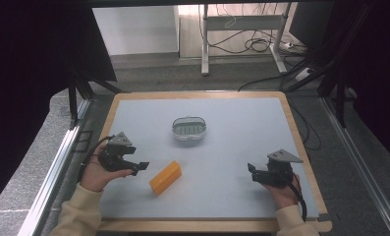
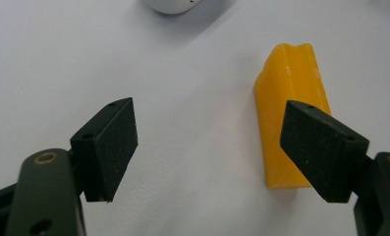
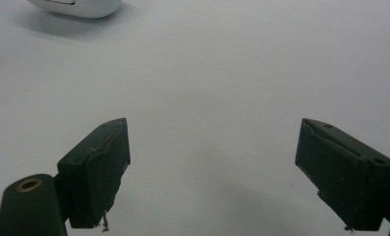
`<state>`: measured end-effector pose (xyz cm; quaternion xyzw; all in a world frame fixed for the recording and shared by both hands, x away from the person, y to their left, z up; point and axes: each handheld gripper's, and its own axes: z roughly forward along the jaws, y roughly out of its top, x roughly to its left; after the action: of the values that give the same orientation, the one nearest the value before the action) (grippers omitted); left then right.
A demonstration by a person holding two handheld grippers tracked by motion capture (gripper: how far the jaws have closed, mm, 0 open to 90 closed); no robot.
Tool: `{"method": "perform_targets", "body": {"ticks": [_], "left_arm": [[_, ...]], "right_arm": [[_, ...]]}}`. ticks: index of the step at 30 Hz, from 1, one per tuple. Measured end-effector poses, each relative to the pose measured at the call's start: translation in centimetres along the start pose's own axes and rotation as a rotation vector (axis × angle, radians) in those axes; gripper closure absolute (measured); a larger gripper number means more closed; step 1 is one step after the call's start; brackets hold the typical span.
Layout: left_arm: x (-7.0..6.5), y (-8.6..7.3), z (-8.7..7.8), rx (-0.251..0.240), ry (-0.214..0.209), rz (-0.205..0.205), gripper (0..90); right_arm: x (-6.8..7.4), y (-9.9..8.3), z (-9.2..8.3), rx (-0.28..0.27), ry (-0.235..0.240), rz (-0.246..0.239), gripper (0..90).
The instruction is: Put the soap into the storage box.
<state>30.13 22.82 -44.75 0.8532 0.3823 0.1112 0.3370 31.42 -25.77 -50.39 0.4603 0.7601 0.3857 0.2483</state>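
Observation:
An orange-yellow soap-like block lies on the pale table top, near the front and left of centre. A small white oval dish with a green slotted inside stands behind it, mid-table. My left gripper hovers just left of the block, jaws open and holding nothing. In the left gripper view the block sits partly behind the right-hand jaw, with the left gripper wide apart. My right gripper rests at the front right, open, with bare table between its jaws.
The white dish edge shows at the top of the left gripper view and of the right gripper view. The table has a wooden rim. Beyond it are floor cables and metal frame legs.

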Motion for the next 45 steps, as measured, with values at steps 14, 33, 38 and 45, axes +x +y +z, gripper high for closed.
{"method": "perform_targets", "body": {"ticks": [14,33,38,45], "left_arm": [[-1.9,0.8,0.8,0.016,-0.032,0.028,22.4],[-3.9,1.4,2.2,0.051,-0.062,0.067,21.8],[-4.6,1.7,2.7,0.062,-0.067,0.078,21.6],[-5.2,1.9,3.6,0.090,-0.057,0.085,21.4]], "right_arm": [[0.0,0.0,-0.1,-0.006,-0.008,-0.005,13.3],[0.1,0.1,-0.1,-0.009,-0.011,-0.008,13.3],[0.0,0.0,-0.1,-0.006,-0.014,-0.007,13.3],[0.0,0.1,-0.2,-0.008,-0.016,-0.005,13.4]]}}
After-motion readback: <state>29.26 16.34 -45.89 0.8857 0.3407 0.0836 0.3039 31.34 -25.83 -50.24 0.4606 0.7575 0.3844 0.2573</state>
